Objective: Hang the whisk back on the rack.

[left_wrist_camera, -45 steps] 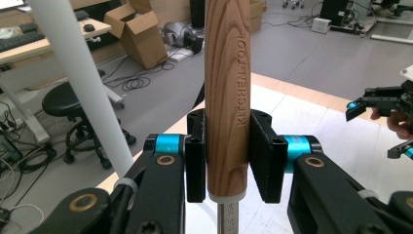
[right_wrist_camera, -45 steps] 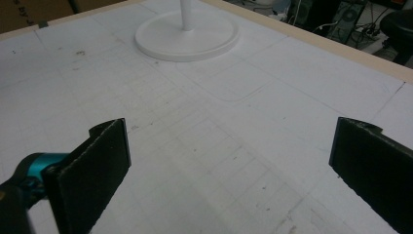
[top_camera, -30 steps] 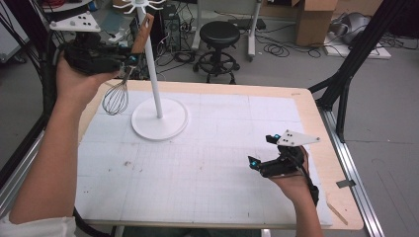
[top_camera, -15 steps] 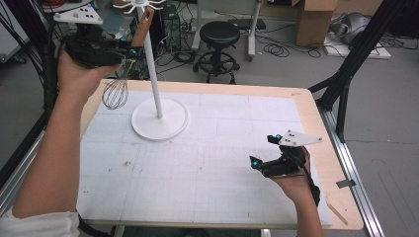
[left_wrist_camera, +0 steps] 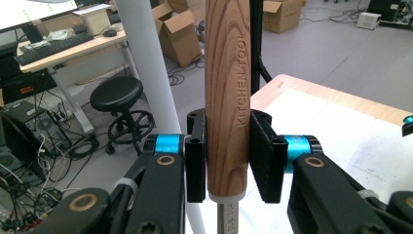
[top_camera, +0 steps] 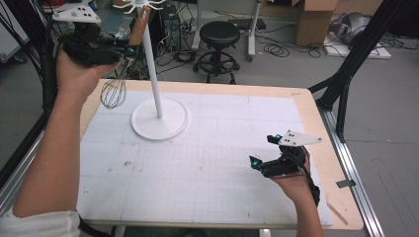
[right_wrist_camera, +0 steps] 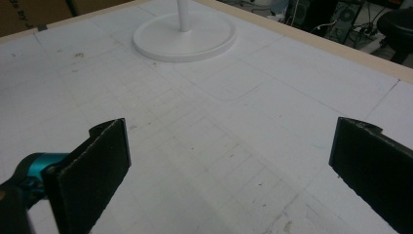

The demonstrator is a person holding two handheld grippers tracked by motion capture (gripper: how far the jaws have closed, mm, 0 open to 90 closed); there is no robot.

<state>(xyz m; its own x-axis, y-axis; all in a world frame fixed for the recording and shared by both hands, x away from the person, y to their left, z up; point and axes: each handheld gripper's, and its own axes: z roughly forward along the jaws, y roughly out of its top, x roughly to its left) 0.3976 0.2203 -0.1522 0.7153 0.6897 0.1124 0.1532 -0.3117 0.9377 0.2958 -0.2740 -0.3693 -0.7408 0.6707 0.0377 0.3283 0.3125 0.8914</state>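
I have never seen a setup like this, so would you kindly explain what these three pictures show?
A person holds a handheld two-jaw gripper in each hand. The high view looks down on a table covered by a white gridded mat. Each gripper also carries its own camera looking along its jaws. The left gripper is shut on the wooden handle of a whisk, raised beside a white stand with hooks at its top. The right gripper hovers open and empty over the mat.
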